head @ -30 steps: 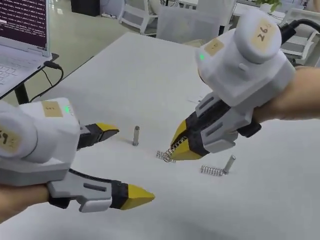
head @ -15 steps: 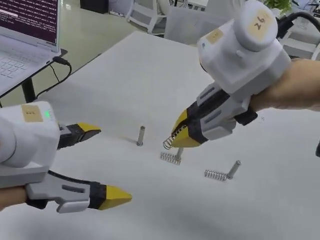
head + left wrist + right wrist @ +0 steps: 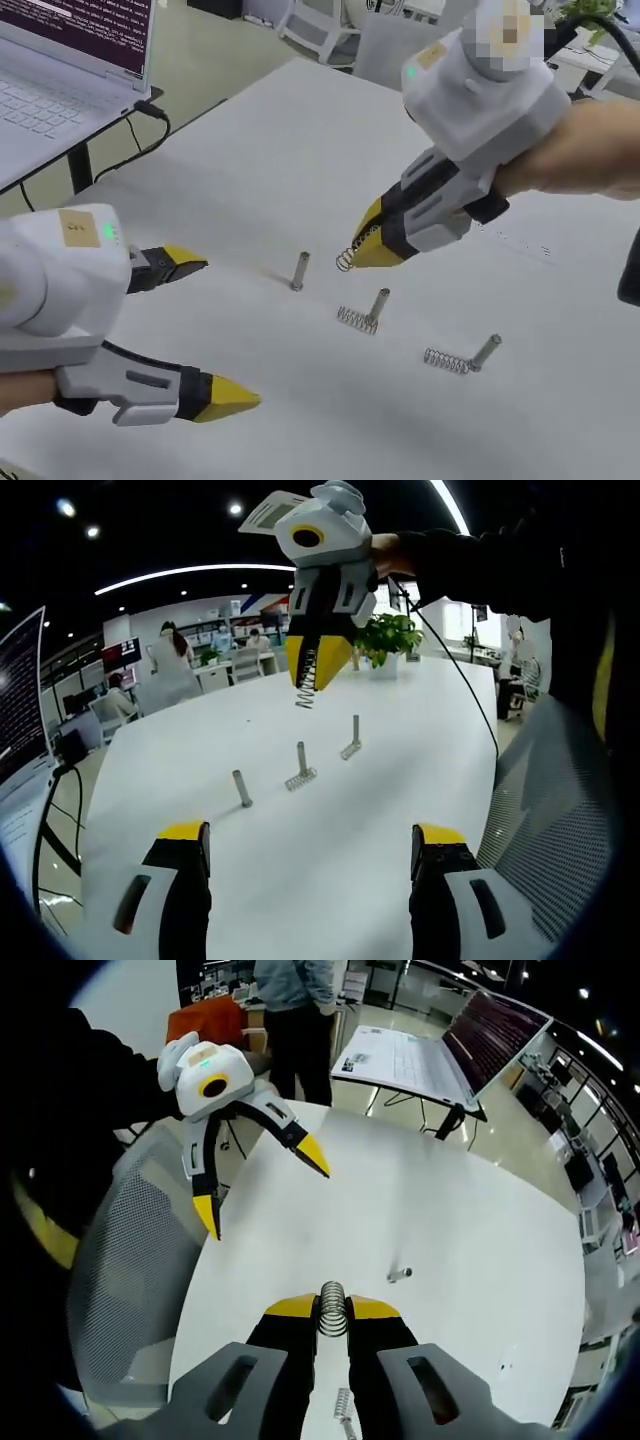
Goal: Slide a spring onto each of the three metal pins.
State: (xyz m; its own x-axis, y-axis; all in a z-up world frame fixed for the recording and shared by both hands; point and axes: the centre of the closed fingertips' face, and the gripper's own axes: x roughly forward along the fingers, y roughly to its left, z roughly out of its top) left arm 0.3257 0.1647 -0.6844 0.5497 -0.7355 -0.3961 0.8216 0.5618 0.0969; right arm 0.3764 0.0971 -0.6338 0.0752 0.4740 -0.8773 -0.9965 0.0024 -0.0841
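White desk (image 3: 250,150) in an open office. Right gripper (image 3: 362,252) fingers clamped on a spring (image 3: 345,262), hanging off their tips beside the bare pin (image 3: 299,271) — seemingly lined up for threading. Left gripper (image 3: 225,331) fingers wide apart, holding nothing.

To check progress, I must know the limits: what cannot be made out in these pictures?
Head view: upper end of the held spring, hidden between the jaws of the right hand-held gripper.
Left gripper view: whether the middle spring encircles its pin, too small.
Head view: laptop, cut by the edge.
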